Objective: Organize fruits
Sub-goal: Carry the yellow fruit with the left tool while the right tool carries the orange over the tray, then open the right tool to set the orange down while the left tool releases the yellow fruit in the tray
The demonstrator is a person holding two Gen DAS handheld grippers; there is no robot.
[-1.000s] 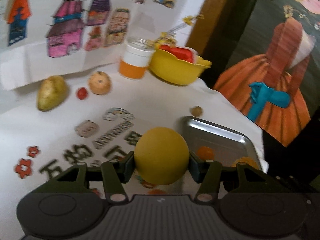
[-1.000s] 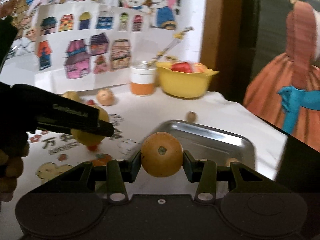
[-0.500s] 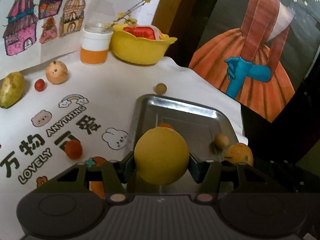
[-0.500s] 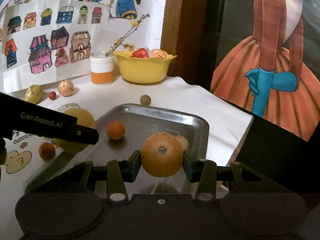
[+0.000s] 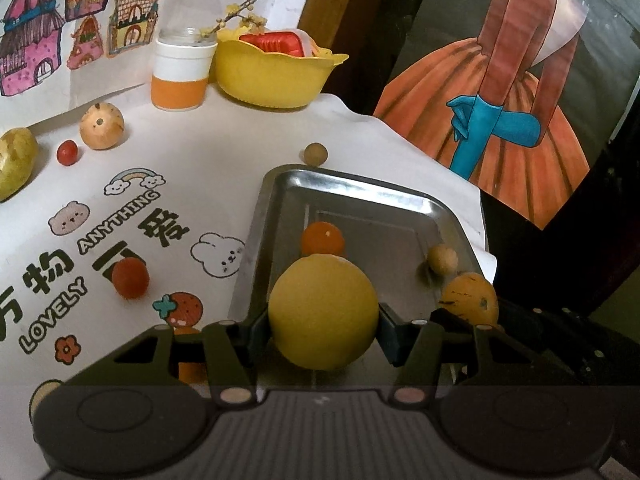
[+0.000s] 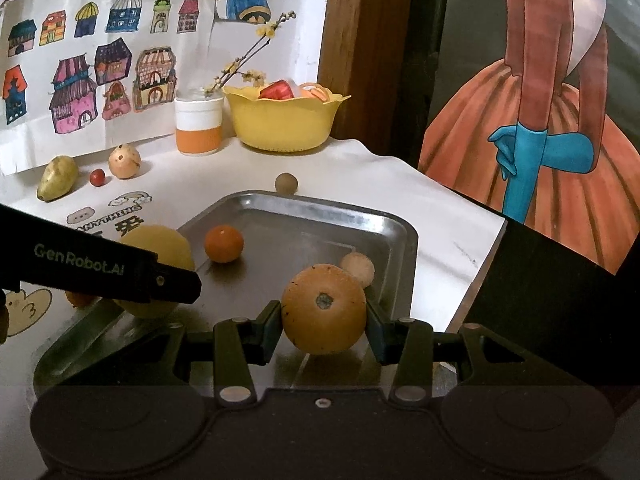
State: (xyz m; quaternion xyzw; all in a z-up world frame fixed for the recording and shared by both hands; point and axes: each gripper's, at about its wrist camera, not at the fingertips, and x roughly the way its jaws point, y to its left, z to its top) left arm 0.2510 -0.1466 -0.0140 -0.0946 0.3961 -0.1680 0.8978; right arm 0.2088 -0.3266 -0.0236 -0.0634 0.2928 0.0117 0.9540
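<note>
At the bottom centre of the left wrist view, a round yellow fruit is gripped between the fingers of the left gripper, over the near end of a metal tray. At the bottom centre of the right wrist view, a brownish-orange fruit is clamped in the right gripper, its dimpled end turned toward the camera, above the tray's near right part. Inside the tray a small orange fruit is seen at left of centre and a small tan ball just behind the held fruit. A brown ball lies on the white tablecloth just beyond the tray's far rim. Farther off, at the middle left, a yellow-green pear is laid with its long axis slanting up to the right, beside a red berry and a tan round fruit. At the back, a white-and-orange jar and a yellow bowl are set against the wall.
</note>
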